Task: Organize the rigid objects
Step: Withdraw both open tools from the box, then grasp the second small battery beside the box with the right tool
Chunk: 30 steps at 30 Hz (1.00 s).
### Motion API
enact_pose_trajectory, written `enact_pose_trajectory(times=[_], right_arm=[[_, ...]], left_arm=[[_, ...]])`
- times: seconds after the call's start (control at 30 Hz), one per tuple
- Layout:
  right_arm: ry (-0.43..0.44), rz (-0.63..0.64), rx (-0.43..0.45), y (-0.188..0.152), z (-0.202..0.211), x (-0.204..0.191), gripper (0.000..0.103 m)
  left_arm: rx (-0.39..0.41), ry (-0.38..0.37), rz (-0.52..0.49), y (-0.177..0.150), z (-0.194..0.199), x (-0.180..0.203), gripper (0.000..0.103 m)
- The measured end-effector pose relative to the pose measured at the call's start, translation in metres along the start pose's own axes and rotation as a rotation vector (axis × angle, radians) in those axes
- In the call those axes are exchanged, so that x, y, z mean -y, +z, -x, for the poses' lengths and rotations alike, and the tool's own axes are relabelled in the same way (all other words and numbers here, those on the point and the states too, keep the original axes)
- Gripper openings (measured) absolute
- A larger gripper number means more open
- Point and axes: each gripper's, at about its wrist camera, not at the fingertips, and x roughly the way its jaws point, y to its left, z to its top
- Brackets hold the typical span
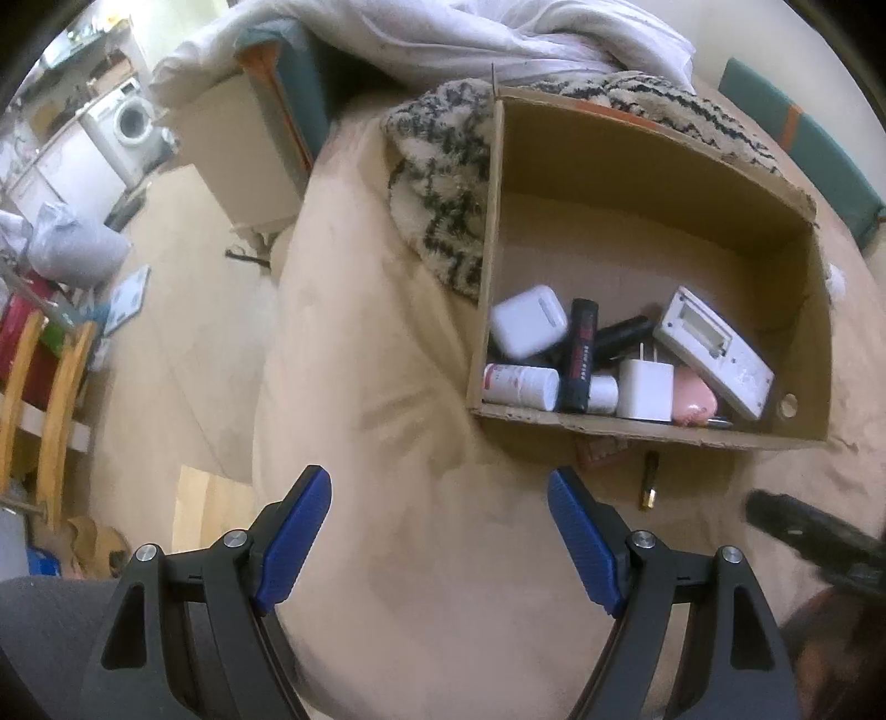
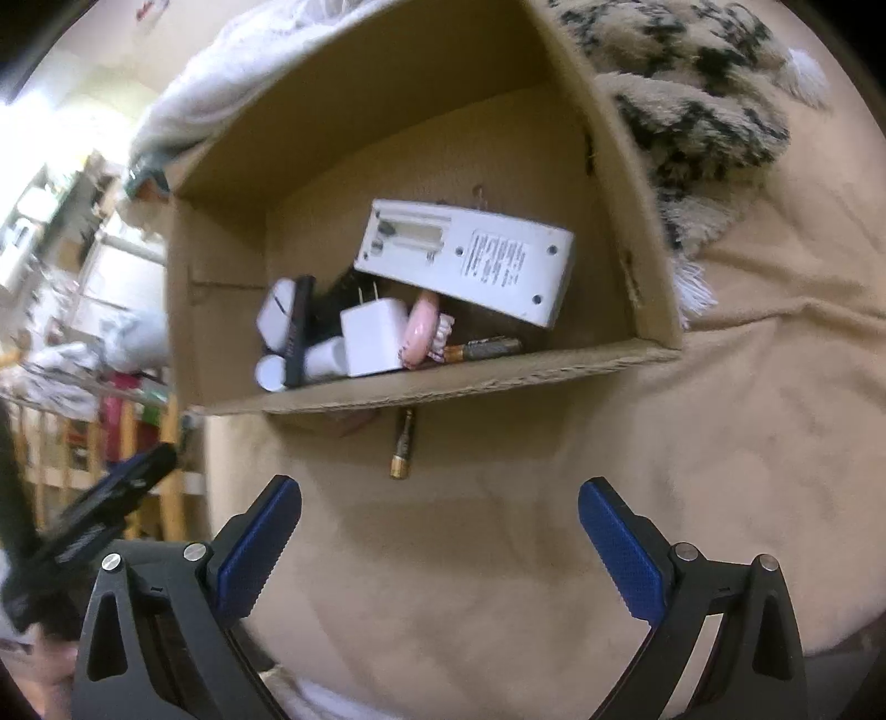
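A cardboard box [image 1: 653, 437] [image 2: 470, 382] sits on a beige bedspread. Inside lie a white earbud case [image 1: 529, 321], a black battery [image 1: 581, 354], a white bottle [image 1: 520, 385], a white plug charger [image 1: 645, 390] [image 2: 371, 335], a pink item [image 1: 692, 401] [image 2: 421, 329] and a white flat device [image 1: 714, 351] [image 2: 465, 257]. A gold-tipped battery [image 1: 649, 479] [image 2: 403, 443] lies on the bedspread just outside the box's near wall. My left gripper [image 1: 440, 498] is open and empty, short of the box. My right gripper [image 2: 440, 509] is open and empty, just short of the loose battery.
A black-and-cream patterned rug [image 1: 443, 183] [image 2: 692, 111] lies behind and beside the box. A white blanket [image 1: 470, 39] is heaped at the back. The bed edge drops to a wooden floor [image 1: 183, 310] on the left, with a wooden rack [image 1: 50, 399] and washing machine [image 1: 130, 122].
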Motion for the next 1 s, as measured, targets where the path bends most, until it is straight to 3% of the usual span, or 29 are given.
enact_pose_trajectory(times=[0.07, 0.2, 0.27, 0.43, 0.5, 0.67, 1.0], right_arm=[[-0.026, 0.032, -0.024, 0.001, -0.013, -0.013, 0.081], [-0.111, 0.048, -0.048, 0.000, -0.044, -0.033, 0.072], [-0.189, 0.071, -0.063, 0.000, -0.062, -0.041, 0.054], [-0.338, 0.152, -0.038, 0.000, -0.083, -0.062, 0.053], [-0.380, 0.179, -0.031, 0.000, -0.087, -0.068, 0.048], [-0.403, 0.222, -0.026, -0.005, -0.085, -0.074, 0.011], [-0.323, 0.200, -0.026, -0.018, -0.051, -0.053, 0.011]], left_arm=[[0.006, -0.020, 0.033, 0.000, 0.005, -0.005, 0.079], [0.005, -0.053, 0.078, 0.000, 0.013, -0.014, 0.079], [0.009, -0.050, 0.080, -0.001, 0.016, -0.015, 0.079], [0.014, -0.044, 0.075, -0.002, 0.019, -0.016, 0.079], [0.008, -0.054, 0.084, -0.001, 0.019, -0.017, 0.079], [-0.001, -0.078, 0.107, 0.000, 0.019, -0.020, 0.079], [-0.011, -0.058, 0.124, -0.002, 0.014, -0.023, 0.079]])
